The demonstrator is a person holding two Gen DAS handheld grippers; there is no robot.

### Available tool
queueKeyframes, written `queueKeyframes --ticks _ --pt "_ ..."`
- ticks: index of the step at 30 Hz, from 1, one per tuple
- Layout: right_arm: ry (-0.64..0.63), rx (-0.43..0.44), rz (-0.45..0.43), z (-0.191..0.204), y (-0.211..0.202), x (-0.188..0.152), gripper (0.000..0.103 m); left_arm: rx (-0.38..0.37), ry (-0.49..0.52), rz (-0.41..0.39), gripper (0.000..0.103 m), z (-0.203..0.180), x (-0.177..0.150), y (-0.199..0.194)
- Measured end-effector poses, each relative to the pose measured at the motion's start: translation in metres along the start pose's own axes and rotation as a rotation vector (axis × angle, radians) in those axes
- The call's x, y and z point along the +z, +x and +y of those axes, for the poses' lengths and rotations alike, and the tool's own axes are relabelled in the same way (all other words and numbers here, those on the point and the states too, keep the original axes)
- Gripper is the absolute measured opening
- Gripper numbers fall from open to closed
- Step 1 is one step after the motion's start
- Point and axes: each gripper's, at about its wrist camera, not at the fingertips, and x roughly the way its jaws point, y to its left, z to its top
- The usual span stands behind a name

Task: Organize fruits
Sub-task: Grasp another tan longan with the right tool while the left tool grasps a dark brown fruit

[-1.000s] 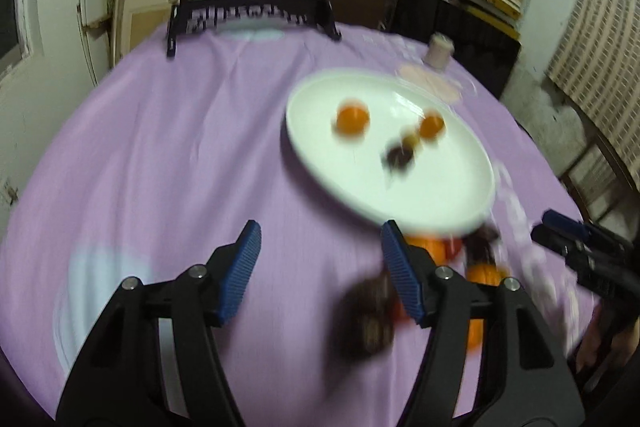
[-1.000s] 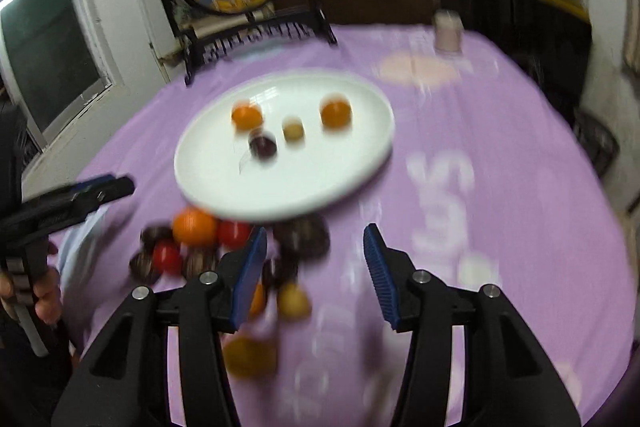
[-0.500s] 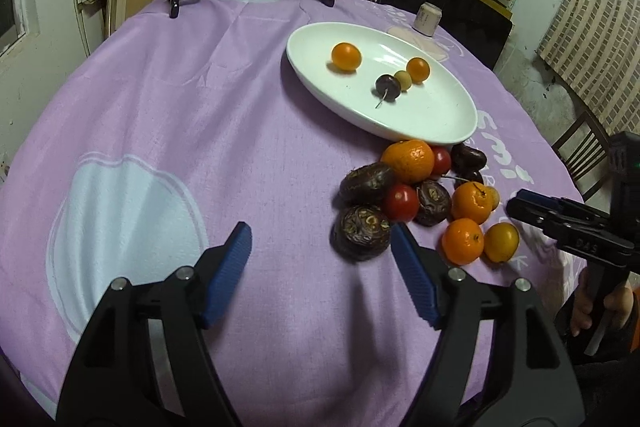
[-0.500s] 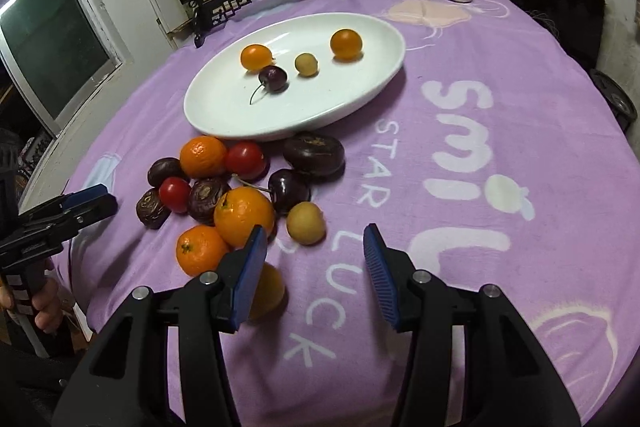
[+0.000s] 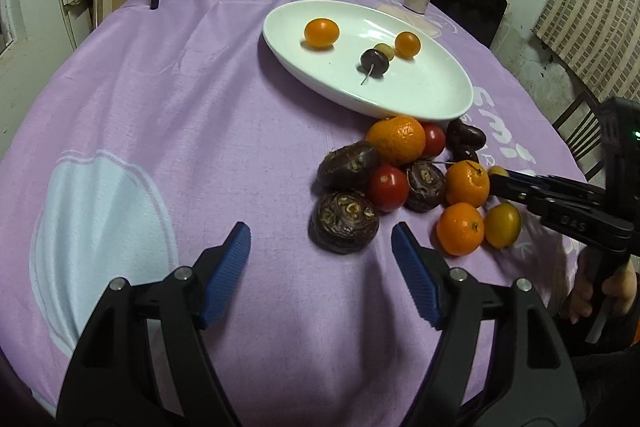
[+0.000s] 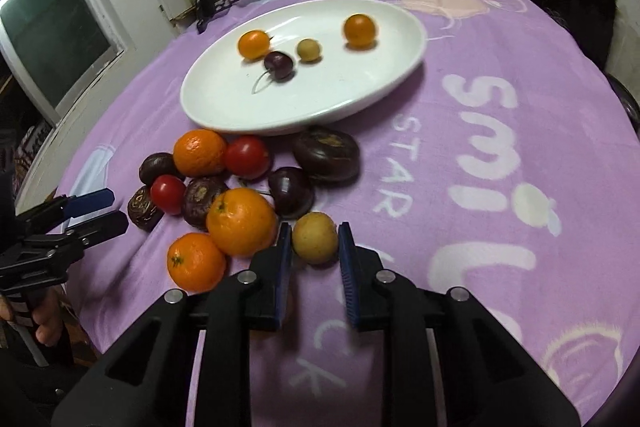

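Small yellow fruit [image 6: 315,237] lies on the purple cloth [image 6: 500,131] beside the fruit pile, clamped between the right tongs' [image 6: 313,242] pads. Left tongs [image 5: 321,251] gape empty, just short of a dark wrinkled fruit [image 5: 345,221]. White plate [image 6: 360,99] lies beyond.

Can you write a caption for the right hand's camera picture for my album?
The right gripper closes on a small yellow fruit beside oranges and dark fruits, near a white plate.

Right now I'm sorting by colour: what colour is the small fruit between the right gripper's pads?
Pale yellow-tan, faintly speckled small fruit; clearest in the right wrist view.
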Motion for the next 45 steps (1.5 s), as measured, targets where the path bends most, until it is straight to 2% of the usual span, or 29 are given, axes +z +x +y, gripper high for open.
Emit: queueKeyframes --ticks 7,8,11,15,19,26,30,37,39,43,45 --pt "0.041 0.006 -0.003 -0.014 -0.012 -0.010 0.024 -0.022 0.035 0.041 0.069 -0.016 0.006 0.023" --pt "0.044 0.010 -0.004 -0.014 -0.012 -0.011 0.024 0.000 0.052 0.030 0.068 -0.020 0.006 0.026" --pt "0.047 0.019 -0.009 -0.015 -0.015 -0.012 0.024 0.039 0.091 0.018 0.040 -0.029 0.006 0.028" --pt "0.039 0.028 -0.022 -0.013 -0.021 -0.012 0.024 0.014 0.084 0.019 0.040 -0.028 0.004 0.020" --pt "0.041 0.035 -0.028 -0.012 -0.024 -0.011 0.024 0.011 0.092 -0.020 0.040 -0.030 0.003 0.002" --pt "0.032 0.041 -0.026 -0.007 -0.021 -0.004 0.024 -0.023 0.100 -0.057 0.040 -0.030 0.015 -0.016" --pt "0.014 0.048 -0.037 -0.002 -0.022 0.002 0.024 -0.016 0.103 -0.062 0.040 -0.029 0.027 -0.016" --pt "-0.075 0.059 -0.067 0.014 -0.018 0.045 0.024 -0.014 0.123 -0.105 0.041 -0.033 0.080 -0.011" --pt "-0.089 0.059 -0.084 0.017 -0.013 0.065 0.024 -0.034 0.120 -0.105 0.041 -0.036 0.107 0.000" --pt "-0.109 0.050 -0.114 0.022 0.011 0.127 0.024 -0.015 0.097 -0.096 0.041 -0.039 0.171 0.036" --pt "-0.107 0.023 -0.139 0.021 0.024 0.146 0.024 -0.021 0.069 -0.079 0.041 -0.036 0.193 0.055"
